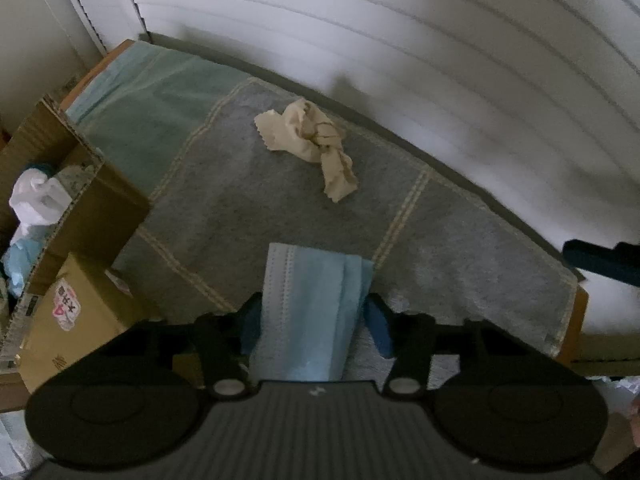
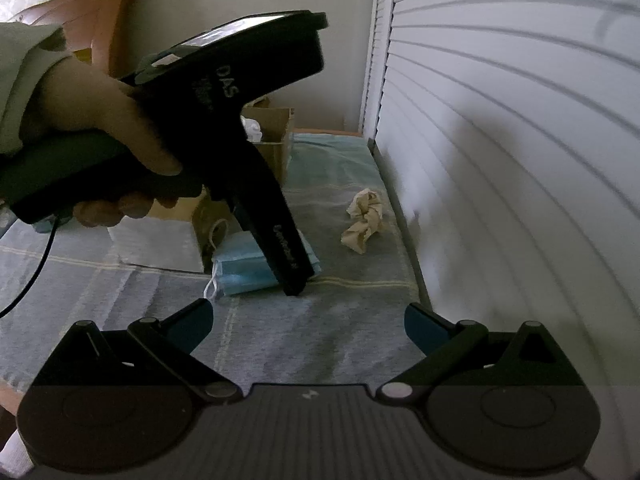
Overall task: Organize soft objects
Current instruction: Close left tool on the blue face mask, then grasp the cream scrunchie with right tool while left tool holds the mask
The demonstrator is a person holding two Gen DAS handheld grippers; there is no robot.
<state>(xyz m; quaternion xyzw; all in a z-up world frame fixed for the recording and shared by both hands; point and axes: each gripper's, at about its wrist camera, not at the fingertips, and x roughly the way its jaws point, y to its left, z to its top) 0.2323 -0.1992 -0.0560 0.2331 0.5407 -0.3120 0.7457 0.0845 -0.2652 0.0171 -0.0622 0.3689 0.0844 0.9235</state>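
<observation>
A blue face mask [image 1: 312, 304] lies on the grey towel [image 1: 248, 200], between the fingers of my left gripper [image 1: 314, 320]. The jaws stand on either side of the mask, touching its edges; the grip itself is not clear. The mask also shows in the right wrist view [image 2: 248, 268], under the left gripper's tip [image 2: 294, 280]. A crumpled beige cloth [image 1: 316, 140] lies further back on the towel, also seen in the right wrist view [image 2: 366, 224]. My right gripper [image 2: 308, 326] is open and empty above the towel.
An open cardboard box [image 1: 80, 184] with soft items stands at the left, with a smaller closed box [image 1: 72, 320] in front. A teal towel [image 1: 156, 108] lies at the back left. A white slatted shutter [image 1: 400, 40] runs along the far side.
</observation>
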